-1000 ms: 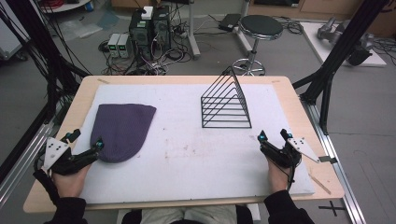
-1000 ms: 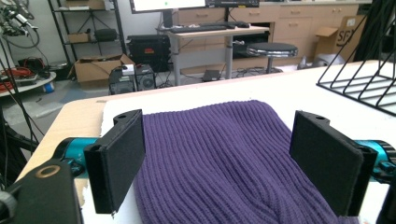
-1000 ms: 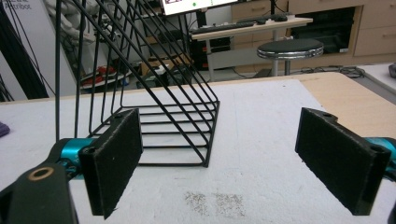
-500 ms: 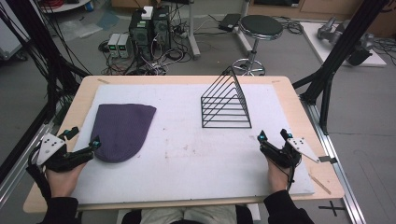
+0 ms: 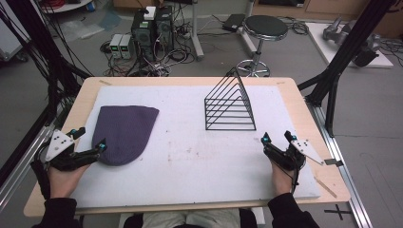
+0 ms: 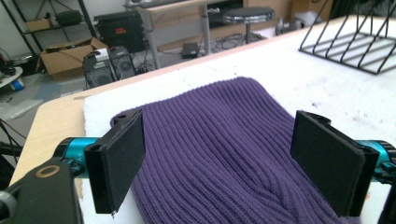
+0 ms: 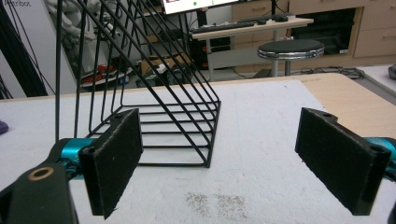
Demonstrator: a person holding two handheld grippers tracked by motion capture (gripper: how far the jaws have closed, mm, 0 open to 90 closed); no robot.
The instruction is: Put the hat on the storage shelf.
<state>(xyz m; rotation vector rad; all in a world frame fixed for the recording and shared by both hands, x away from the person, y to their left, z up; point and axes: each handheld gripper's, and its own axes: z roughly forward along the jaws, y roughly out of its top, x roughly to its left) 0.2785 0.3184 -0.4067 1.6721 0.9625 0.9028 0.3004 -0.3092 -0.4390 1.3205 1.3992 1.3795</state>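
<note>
A purple knitted hat [image 5: 124,132] lies flat on the left of the white mat [image 5: 190,156]. My left gripper [image 5: 89,138] stands open at the hat's near left edge. In the left gripper view the hat [image 6: 219,135] spreads between and beyond the wide-apart jaws of that gripper [image 6: 222,163], with nothing gripped. A black wire rack [image 5: 230,105] stands at the back right of the mat. My right gripper [image 5: 277,137] rests open near the rack's front right corner. The right gripper view has the rack [image 7: 154,93] ahead to the left of the gripper [image 7: 219,158].
The wooden table's edge [image 5: 304,104] runs close along the mat on the right. Black frame posts [image 5: 332,90] rise beside the table. A stool [image 5: 265,28] and computer cases [image 5: 152,28] stand on the floor behind it.
My left gripper drifted slightly left, then came back right to the hat's edge, still open. The right gripper, the hat and the rack have stayed put.
</note>
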